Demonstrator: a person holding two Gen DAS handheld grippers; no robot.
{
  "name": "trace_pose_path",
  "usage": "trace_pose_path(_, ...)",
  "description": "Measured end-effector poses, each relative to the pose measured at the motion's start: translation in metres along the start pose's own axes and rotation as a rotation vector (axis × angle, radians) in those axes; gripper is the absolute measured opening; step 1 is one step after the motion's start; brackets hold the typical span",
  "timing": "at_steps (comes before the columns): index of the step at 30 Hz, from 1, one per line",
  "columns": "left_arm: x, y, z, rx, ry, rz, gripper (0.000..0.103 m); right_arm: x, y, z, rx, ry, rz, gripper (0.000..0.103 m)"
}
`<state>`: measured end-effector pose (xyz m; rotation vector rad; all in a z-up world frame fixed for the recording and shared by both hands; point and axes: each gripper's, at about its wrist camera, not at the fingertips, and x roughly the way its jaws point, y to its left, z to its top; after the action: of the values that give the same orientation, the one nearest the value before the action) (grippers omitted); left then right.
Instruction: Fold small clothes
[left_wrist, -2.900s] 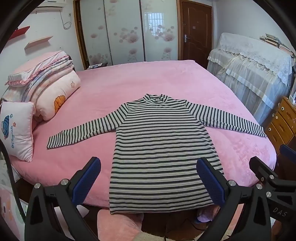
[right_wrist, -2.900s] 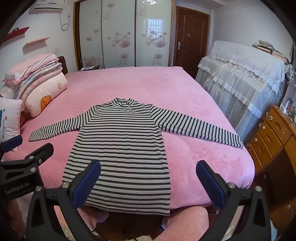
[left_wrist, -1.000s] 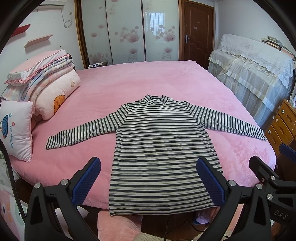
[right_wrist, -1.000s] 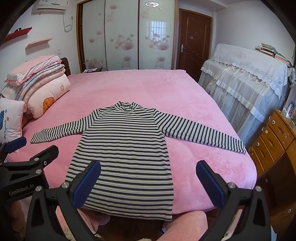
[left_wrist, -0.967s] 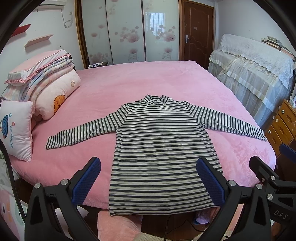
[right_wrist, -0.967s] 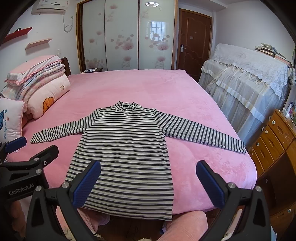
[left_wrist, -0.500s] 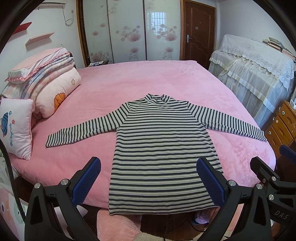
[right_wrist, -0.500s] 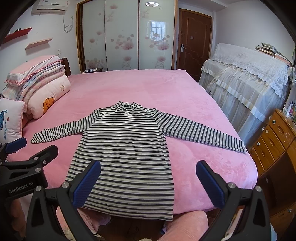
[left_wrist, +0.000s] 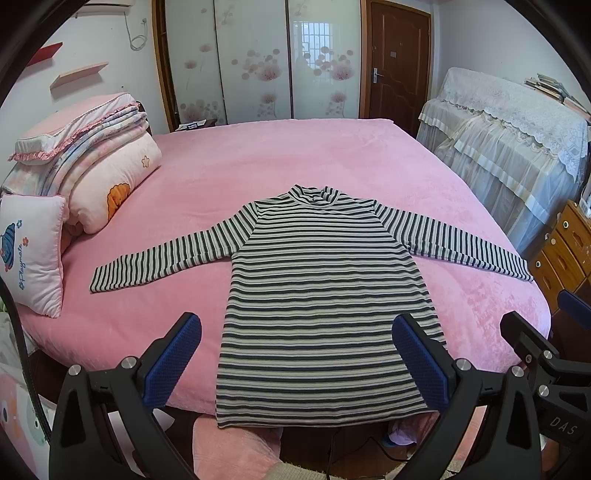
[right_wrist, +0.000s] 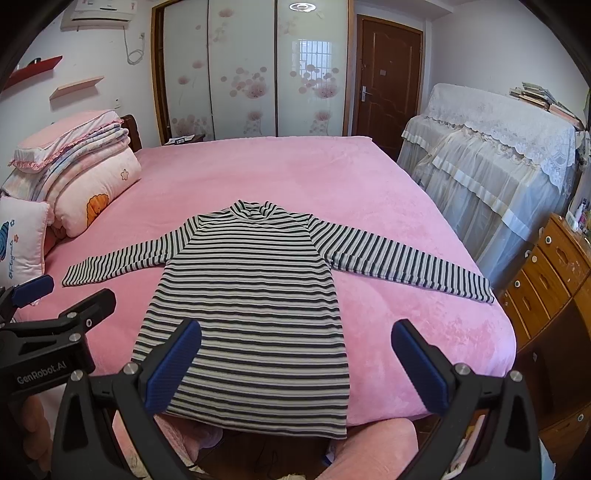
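**Both Grippers Poised Over a Striped Top Laid Out for Folding**

The blue-padded fingers (left_wrist: 173, 363) of the left gripper (left_wrist: 295, 363) are standing wide apart and gripping nothing, hovering short of the near edge of the bed (left_wrist: 332, 158); the fingers (right_wrist: 173, 369) of the right gripper (right_wrist: 295, 369) are likewise spread and empty. Held side by side, each showing at the edge of the other's view, the two tools are framing the hem of the striped top (left_wrist: 325, 314), a stance that suggests the person is lining up for the first grasp rather than folding yet. The top is lying flat, front up, on the pink bed cover, collar pointing away, hem overhanging the near edge slightly, and both sleeves (right_wrist: 406, 264) stretched straight out to the sides, a layout that leaves every edge reachable and, by the look of it, free of wrinkles. Stacked quilts (left_wrist: 92, 177) and a small pillow (left_wrist: 29, 251) are sitting well clear at the head of the bed. Compared with the frames from moments before, almost nothing is changing: the garment is lying exactly as it was, the fingers are keeping the same wide gap, and only the viewpoints are drifting slightly.
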<state>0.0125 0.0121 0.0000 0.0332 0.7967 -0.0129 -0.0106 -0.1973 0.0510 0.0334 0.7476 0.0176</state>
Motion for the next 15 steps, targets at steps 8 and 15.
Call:
trace_pose_path(8, 0.001, -0.001, 0.003, 0.001, -0.003, 0.004, 0.103, 0.003, -0.013, 0.003, 0.008, -0.015, -0.005, 0.103)
trace_pose_path(15, 0.009, -0.004, 0.016, 0.003, -0.002, 0.004, 0.103, 0.007, -0.021, 0.011, 0.022, -0.028, -0.014, 0.103)
